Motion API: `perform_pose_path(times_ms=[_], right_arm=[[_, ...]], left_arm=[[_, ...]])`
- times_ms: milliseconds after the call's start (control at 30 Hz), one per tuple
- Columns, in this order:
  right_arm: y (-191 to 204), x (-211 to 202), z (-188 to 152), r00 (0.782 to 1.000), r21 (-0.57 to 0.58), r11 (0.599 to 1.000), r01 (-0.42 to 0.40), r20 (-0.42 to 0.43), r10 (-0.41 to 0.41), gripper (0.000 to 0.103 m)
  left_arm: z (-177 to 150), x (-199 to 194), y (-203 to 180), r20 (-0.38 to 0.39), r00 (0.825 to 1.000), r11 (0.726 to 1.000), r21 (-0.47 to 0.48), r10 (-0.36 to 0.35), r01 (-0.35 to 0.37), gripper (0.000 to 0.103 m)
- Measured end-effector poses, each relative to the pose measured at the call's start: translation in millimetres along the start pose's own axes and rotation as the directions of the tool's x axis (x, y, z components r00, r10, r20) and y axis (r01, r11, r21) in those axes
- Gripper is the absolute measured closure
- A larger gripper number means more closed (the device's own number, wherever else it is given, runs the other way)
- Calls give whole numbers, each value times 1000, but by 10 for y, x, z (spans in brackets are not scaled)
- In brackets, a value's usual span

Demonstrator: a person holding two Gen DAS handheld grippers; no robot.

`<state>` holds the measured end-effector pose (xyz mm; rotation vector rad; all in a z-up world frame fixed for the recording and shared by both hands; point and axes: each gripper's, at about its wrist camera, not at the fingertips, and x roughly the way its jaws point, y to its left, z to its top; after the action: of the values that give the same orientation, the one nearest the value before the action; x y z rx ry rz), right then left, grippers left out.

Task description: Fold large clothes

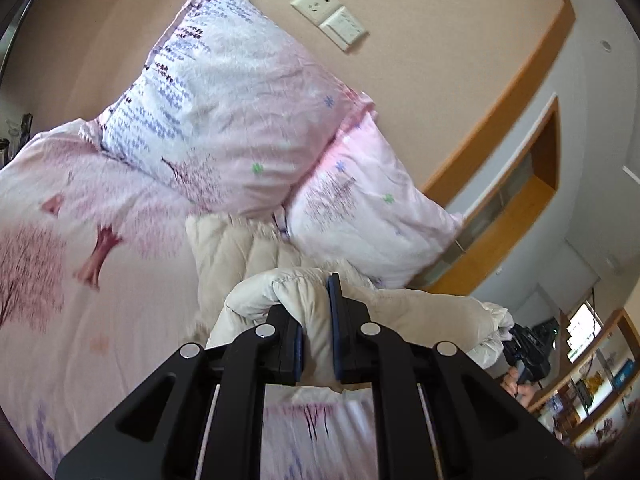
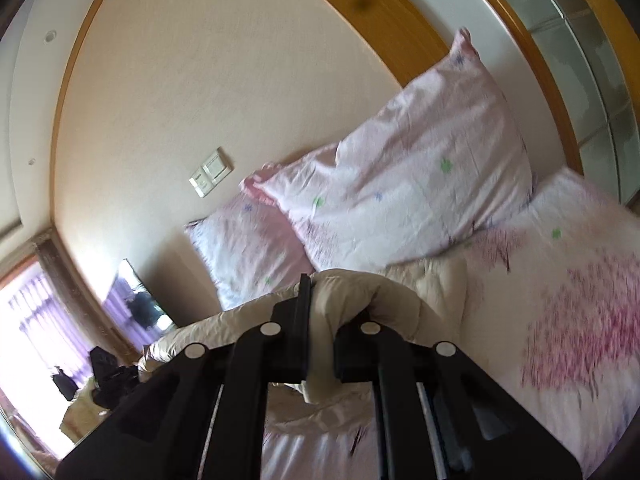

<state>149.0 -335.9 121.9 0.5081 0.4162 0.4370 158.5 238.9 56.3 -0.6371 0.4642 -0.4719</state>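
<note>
Cream quilted jacket [image 1: 304,308] bunched at 6 o'clock below two pink floral pillows [image 1: 224,120], left gripper [image 1: 316,308] clamped narrow on its padded hem, right gripper [image 2: 324,312] pinching another fold, over pink tree-print bedsheet [image 1: 100,280]

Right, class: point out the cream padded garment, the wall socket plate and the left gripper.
cream padded garment [image 1: 316,300], left wrist view, bunched fold between the fingers.
wall socket plate [image 1: 316,3], left wrist view, its face.
left gripper [image 1: 318,320], left wrist view, between the fingertips.
</note>
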Motion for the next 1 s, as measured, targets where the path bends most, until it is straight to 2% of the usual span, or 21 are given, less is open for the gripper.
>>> perform_pose_path(times_ms=[167,267,333,400,467,600,733,767,800,833,867,900,933,967,1000], right_arm=[[99,452,274,996,-69,993,92,29,-90,93],[29,854,345,983,-80,980,183,19,-182,93],[-80,1091,324,972,-68,969,236,-9,-237,93],[-275,1385,278,954,-25,957,290,-71,-291,93],[-502,1677,211,927,25,936,351,-149,-344,93],[-892,2066,93,885,128,895,428,-260,-386,93],[-1183,2303,41,873,231,862,451,-318,-371,88],[-1214,2342,37,871,243,858,452,-327,-366,81],[-1255,2399,35,872,261,855,448,-339,-354,71],[-1271,2437,41,873,271,854,444,-343,-345,64],[-1286,2453,51,876,280,853,440,-341,-340,54],[-1275,2467,74,880,280,856,435,-334,-338,48],[-1266,2451,100,886,276,861,426,-322,-335,45],[-1246,2425,129,891,271,867,418,-311,-332,43],[-1221,2365,172,898,259,876,407,-290,-331,42]], left_arm=[[391,436,-2,10,997,996,28,80,-80,94],[552,772,91,-2,992,992,37,124,-124,94],[601,1070,245,-39,987,988,16,156,-155,94],[587,1292,391,-81,982,985,-15,173,-174,94],[553,1518,559,-125,975,980,-53,186,-193,94],[515,1842,830,-171,965,966,-130,198,-222,94],[533,1989,1013,-173,971,955,-217,166,-202,92],[543,2004,1038,-171,972,952,-234,160,-198,90],[551,2025,1056,-169,974,950,-251,148,-188,88],[561,2035,1076,-167,977,947,-266,136,-177,80],[576,2044,1101,-162,979,944,-286,121,-164,64],[587,2042,1111,-158,981,941,-297,116,-159,55],[603,2028,1127,-149,983,939,-310,110,-152,40],[624,1988,1135,-134,985,937,-316,109,-147,32],[643,1957,1138,-124,986,938,-313,112,-146,31]])
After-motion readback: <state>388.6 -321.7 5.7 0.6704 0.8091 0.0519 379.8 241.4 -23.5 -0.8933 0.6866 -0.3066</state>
